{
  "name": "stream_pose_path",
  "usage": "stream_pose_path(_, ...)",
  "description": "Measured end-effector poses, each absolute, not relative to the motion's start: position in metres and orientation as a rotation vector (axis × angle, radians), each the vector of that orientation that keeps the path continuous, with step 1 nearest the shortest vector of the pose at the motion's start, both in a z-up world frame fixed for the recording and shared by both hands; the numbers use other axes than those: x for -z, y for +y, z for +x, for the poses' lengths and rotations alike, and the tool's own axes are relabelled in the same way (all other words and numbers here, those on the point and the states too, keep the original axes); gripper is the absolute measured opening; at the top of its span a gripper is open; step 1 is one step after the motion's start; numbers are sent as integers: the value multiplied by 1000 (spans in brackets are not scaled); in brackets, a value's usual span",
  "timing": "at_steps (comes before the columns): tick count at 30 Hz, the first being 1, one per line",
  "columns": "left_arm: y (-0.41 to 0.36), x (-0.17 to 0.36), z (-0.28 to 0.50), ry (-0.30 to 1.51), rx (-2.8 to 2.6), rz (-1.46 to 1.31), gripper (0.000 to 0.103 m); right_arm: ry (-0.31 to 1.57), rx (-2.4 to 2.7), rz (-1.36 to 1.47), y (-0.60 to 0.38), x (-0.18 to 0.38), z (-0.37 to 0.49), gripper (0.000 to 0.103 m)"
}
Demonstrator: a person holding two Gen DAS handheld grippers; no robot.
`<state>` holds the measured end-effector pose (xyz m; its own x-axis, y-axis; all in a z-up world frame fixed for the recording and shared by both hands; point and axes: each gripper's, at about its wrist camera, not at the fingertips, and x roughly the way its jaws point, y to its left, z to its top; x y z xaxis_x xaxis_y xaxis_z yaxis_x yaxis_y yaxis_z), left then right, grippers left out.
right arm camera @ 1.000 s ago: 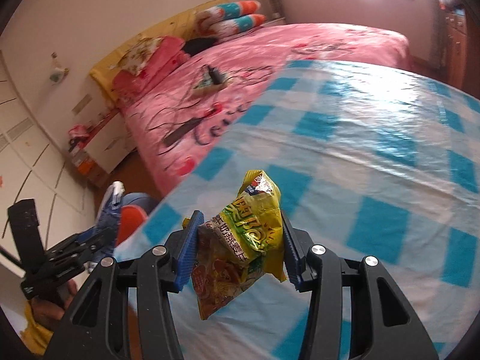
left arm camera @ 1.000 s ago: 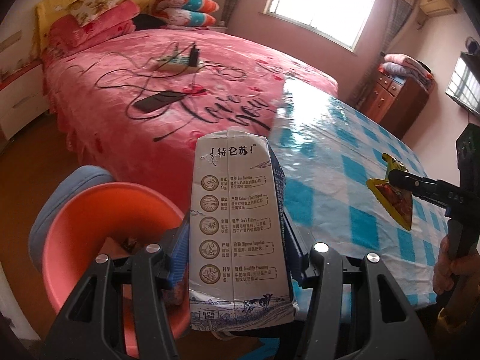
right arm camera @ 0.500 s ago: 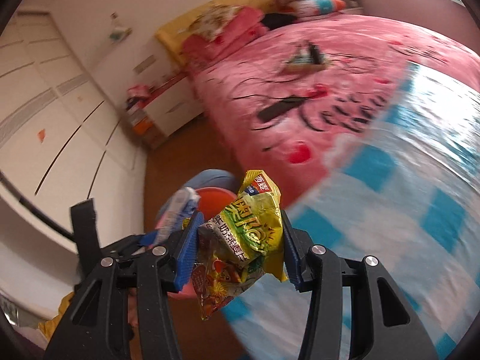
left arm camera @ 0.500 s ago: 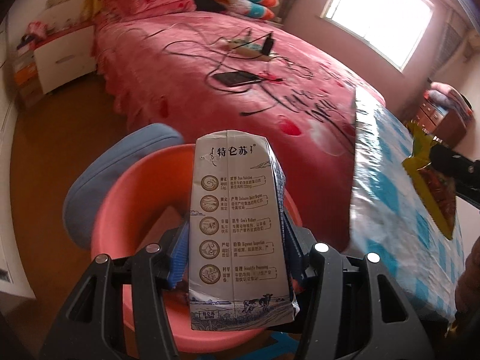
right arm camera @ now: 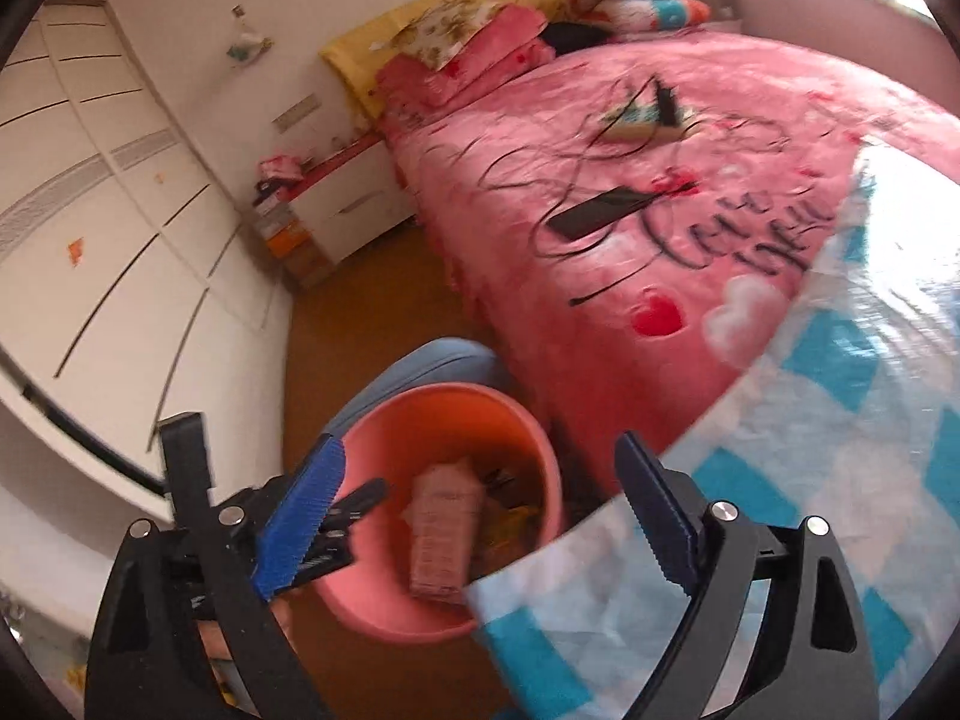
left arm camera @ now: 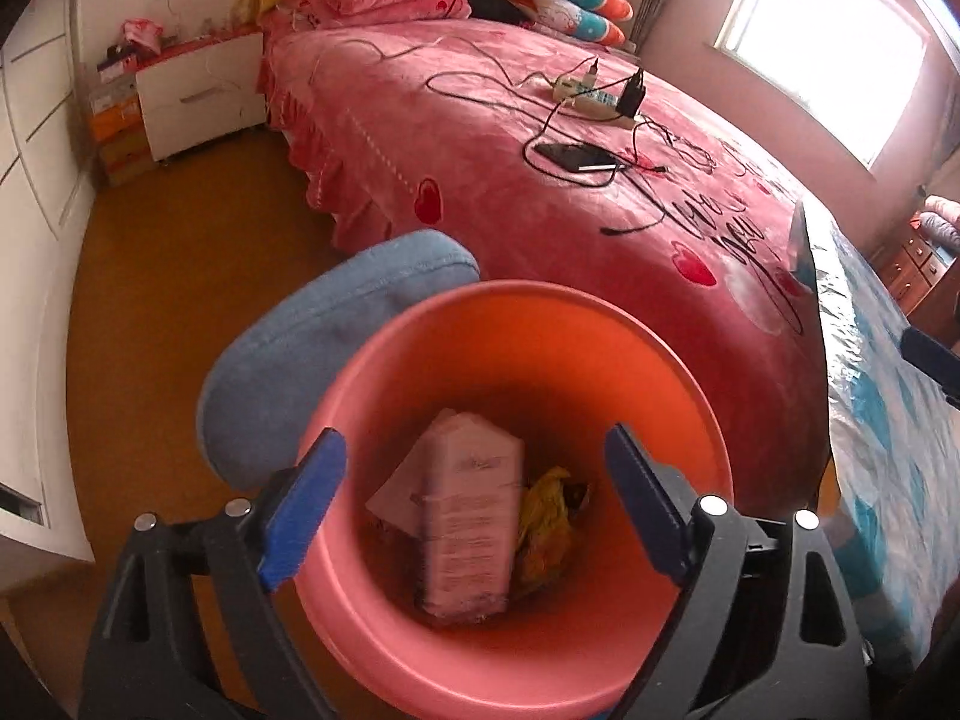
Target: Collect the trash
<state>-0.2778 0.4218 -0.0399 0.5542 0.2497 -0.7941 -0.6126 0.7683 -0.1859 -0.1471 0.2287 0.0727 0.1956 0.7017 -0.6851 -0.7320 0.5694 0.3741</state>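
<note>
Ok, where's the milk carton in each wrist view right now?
Left wrist: milk carton lies inside the pink bin, low centre, with the yellow snack wrapper at its right.
Right wrist: carton in the same bin, lower centre, blurred.
Shared landmark: the blue chair back behind the bin.

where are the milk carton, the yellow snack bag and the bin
milk carton (left arm camera: pixel 471 531): left wrist view, on its printed side panel
yellow snack bag (left arm camera: pixel 549 516): left wrist view, on its crumpled middle
bin (left arm camera: pixel 522 342): left wrist view, on its far inner wall
</note>
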Motion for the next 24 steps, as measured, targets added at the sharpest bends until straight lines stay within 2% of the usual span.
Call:
stream_pose_path(2, 420, 36, -278, 818, -529, -478, 94, 924, -969, -35, 218, -74, -144, 94)
stream_pose_path(16, 375, -3, -254, 661, -400, -425, 99, 793, -738, -65, 140, -74, -124, 94)
stream_pose_path(24, 343, -19, -233, 642, -332, -396, 99, 762, -657, -40, 100, -73, -120, 94)
